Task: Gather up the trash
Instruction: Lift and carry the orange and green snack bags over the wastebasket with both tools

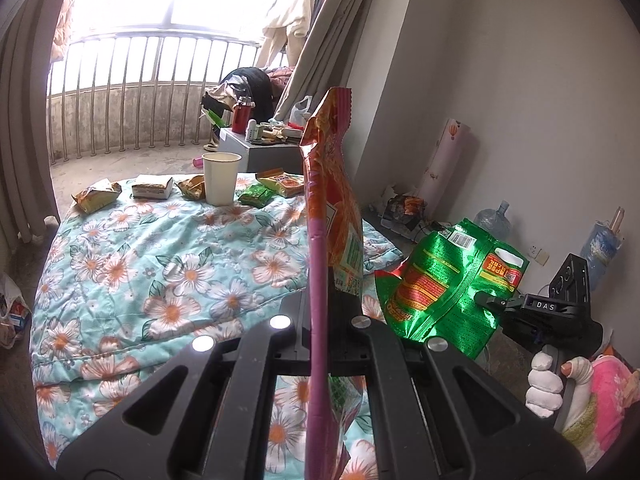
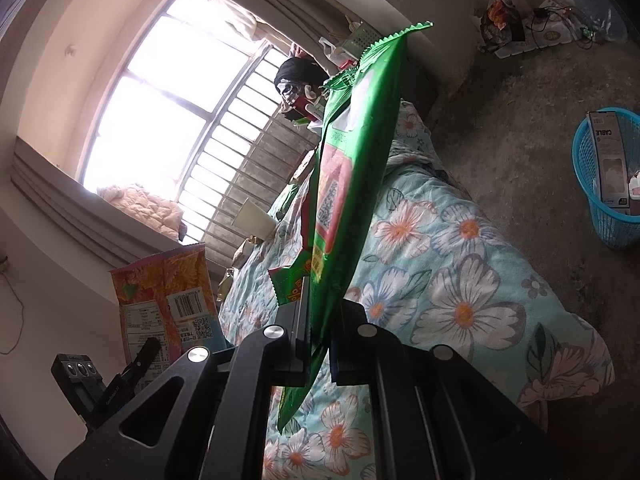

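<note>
An orange-red snack bag stands edge-on between the fingers of my left gripper, which is shut on its lower part. To the right, my right gripper, held by a white-gloved hand, pinches a shiny green snack bag. In the right wrist view the green bag rises from my shut right gripper, and the orange bag shows at lower left in the left gripper. A paper cup, a small box and several wrappers lie at the bed's far end.
Both grippers hang over a floral quilt on a bed. A blue mesh basket with a box in it stands on the concrete floor to the right. A cluttered bedside table, a water jug and balcony railing lie beyond.
</note>
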Tool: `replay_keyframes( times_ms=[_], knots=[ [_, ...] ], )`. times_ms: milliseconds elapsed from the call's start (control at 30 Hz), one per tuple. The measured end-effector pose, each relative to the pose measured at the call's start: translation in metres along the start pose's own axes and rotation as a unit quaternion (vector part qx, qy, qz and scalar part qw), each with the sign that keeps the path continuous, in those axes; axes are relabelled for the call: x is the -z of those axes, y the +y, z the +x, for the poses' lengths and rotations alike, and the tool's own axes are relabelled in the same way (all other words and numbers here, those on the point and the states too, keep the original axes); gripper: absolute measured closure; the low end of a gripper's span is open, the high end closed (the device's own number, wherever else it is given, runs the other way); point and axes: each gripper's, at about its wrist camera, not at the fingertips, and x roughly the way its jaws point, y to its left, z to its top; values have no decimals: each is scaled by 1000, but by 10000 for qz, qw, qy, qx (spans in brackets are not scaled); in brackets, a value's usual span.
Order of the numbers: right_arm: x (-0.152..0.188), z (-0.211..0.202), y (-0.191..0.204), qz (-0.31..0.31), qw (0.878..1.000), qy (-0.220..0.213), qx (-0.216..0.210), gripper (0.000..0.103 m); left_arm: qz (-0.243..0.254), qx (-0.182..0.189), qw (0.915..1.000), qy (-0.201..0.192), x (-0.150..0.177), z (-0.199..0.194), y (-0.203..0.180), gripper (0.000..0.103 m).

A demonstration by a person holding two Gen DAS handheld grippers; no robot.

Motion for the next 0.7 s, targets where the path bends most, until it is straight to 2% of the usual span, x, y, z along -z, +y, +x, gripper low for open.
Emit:
replay_keyframes(
  times_ms=[233,400,567,700],
  knots=[
    [-20,-33,-14,135,9990,-429,-38,96,379,401,9985,-13,-23,33,-37,103],
    [-63,-95,-40,273,9920,-1216,217,96,655,954,9933,51,-54,76,-87,103],
    [-105,-163,-82,514,9722,-2067,970,96,797,1682,9824,144,-82,132,-152,103],
    [-118,-185,-132,941,9568,-2293,1519,96,897,2038,9734,543,-82,188,-203,103]
  ],
)
